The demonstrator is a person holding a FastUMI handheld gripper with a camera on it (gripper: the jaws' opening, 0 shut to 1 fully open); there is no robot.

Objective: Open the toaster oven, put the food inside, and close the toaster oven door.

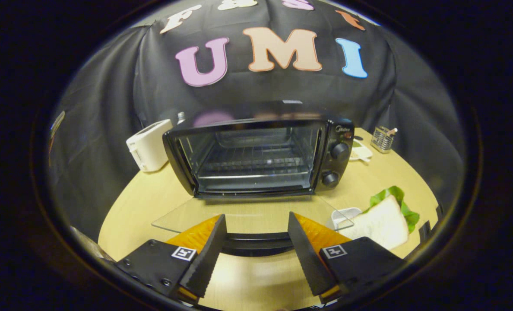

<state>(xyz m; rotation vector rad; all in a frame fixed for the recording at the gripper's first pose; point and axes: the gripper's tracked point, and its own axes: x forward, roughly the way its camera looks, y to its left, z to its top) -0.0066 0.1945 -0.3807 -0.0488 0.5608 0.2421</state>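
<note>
A black toaster oven [256, 151] stands on the round wooden table [144, 203], its glass door [248, 214] swung down flat toward me. The door's dark handle [256, 242] lies between my two fingers, which stand apart on either side of it without pressing. My gripper [256, 226] is open. Inside the oven a wire rack [252, 162] is bare. To the right of my fingers lies a sandwich [384, 222] of white bread with green lettuce, beside a small white dish [342, 216].
A white toaster [149, 144] stands left of the oven. Behind the oven on the right are a white plate [360, 152] and a wire holder [382, 138]. The table's edge curves close on both sides.
</note>
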